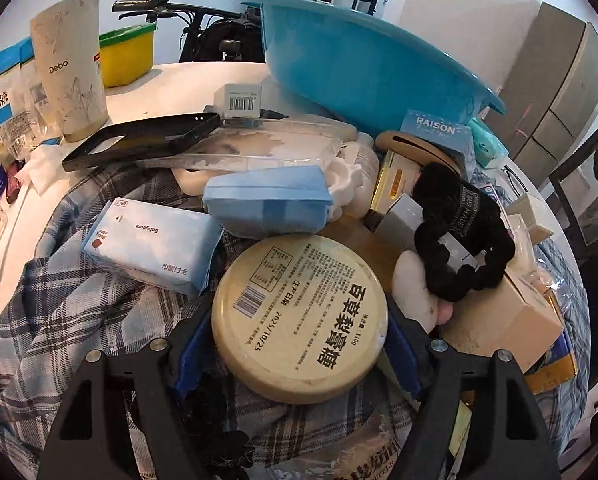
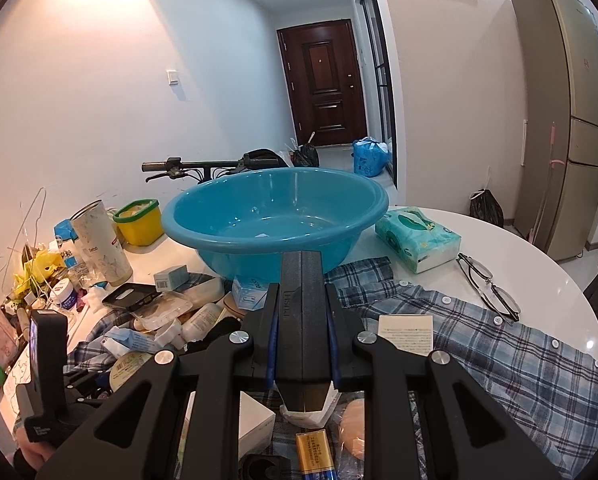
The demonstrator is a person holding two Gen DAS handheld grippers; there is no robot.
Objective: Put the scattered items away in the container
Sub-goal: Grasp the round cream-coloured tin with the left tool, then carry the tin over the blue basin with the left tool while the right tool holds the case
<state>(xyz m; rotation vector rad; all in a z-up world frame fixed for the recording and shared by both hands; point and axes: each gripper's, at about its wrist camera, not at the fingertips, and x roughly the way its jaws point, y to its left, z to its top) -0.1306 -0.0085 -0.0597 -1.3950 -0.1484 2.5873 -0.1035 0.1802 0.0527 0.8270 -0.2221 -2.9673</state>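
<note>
Left wrist view is showing wide jaws straddling the round tin [image 1: 299, 316], which is risking slipping sideways; the right gripper's [image 2: 302, 264] jaws are sitting closed, empty.

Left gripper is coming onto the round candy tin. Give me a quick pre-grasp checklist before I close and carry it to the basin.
1. Round tin sits between the left gripper pads: ok, one blue pad on each side.
2. Left jaws wide enough: ok, they stand open around the tin; contact cannot tell.
3. Nothing lying on the tin: ok, its labelled face is bare; the blue wipes pack sits just beyond its far edge.
4. Black scrunchie clear of the pads: ok, it lies to the right, apart.
5. Blue basin has room: ok, nearly empty.
6. Right gripper out of the way: ok, shut, nothing held.
</note>
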